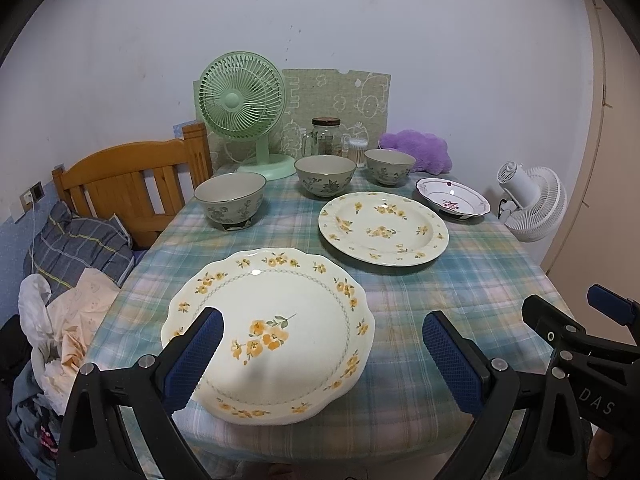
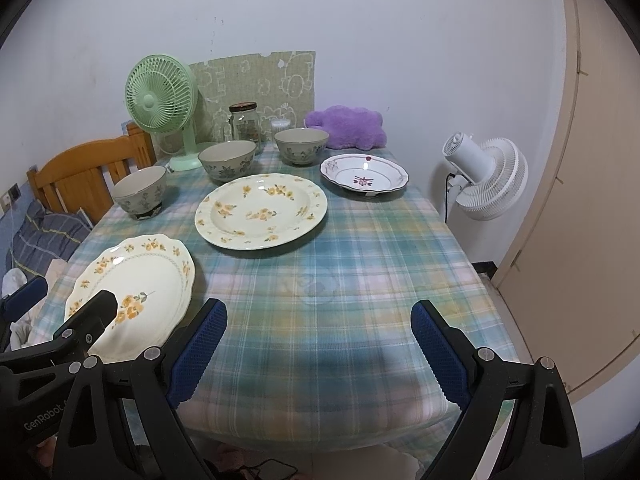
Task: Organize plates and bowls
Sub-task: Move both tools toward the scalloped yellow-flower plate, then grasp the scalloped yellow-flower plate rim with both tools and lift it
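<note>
Nearest, at about 7 o'clock on the plaid tablecloth (image 2: 340, 272), lies the scalloped plate (image 1: 276, 320) with yellow flowers. The left gripper (image 1: 322, 354) hangs over its near rim with its fingers spread wide and holding nothing; the right gripper (image 2: 320, 344) is just beside it over bare cloth, likewise spread and empty.

This plate looks like glazed ceramic: stiff, fairly heavy for its thickness, slick under rubber pads, and liable to chip if knocked. It lies flat, so the near rim, at 6 o'clock on the plate, seems the place to pinch, one finger slid under the lip and one on top.

Past the middle, toward 12 o'clock, sits the round yellow-flowered plate (image 1: 382, 228), deeper in the well, well apart from the first; I judge the same rim hold suits it. At about 2 o'clock is the small white dish (image 2: 364, 174) with a red motif, lighter by the look of it.

Farthest are three grey floral bowls: the left bowl (image 1: 230, 198) at 10 o'clock, the middle bowl (image 1: 325, 176) at 12, the right bowl (image 1: 389, 166) at 1. Their upright walls offer a grip across the rim.
</note>
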Demonstrator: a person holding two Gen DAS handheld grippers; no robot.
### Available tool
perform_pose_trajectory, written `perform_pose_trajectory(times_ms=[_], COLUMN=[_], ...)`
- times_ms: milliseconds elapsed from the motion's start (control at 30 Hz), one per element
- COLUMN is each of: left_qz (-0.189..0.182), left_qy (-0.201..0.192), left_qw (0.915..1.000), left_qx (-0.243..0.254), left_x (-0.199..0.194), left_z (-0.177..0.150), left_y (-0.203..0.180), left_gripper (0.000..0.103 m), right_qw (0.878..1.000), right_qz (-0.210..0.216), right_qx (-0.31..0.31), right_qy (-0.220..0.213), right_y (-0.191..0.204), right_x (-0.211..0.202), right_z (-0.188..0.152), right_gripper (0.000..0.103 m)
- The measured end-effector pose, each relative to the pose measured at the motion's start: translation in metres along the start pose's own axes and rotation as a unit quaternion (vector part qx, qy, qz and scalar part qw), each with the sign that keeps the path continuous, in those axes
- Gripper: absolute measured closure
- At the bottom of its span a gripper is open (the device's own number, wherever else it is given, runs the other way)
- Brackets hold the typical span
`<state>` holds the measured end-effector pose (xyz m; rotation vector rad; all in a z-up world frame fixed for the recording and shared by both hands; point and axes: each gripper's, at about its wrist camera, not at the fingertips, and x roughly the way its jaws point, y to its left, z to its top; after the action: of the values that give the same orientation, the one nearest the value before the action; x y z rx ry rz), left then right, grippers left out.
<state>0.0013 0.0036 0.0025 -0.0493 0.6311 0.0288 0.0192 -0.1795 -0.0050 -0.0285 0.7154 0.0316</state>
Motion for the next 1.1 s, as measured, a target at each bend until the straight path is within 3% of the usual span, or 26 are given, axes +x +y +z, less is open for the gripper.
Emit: perform_pose_trajectory(times_ms=[733,1100], left_qz=[0.013,0.020], left_qy=[0.023,0.046], left_qw=[0.9995,0.9987], left_qx=[0.017,0.010], left_x=[0.014,0.033], left_z=[0.004,0.009], left_y=[0.007,0.041], left_gripper=[0.004,0.004], right_qw=[1.000,0.999], right_qz=[-0.003,0.005], right_qx=[-0.002,0.011], right_qy=[0.005,0.040], right_y=[0.010,0.041], right_x=[0.008,0.029], right_z=[0.001,0.009], right_gripper=[0.008,0.008])
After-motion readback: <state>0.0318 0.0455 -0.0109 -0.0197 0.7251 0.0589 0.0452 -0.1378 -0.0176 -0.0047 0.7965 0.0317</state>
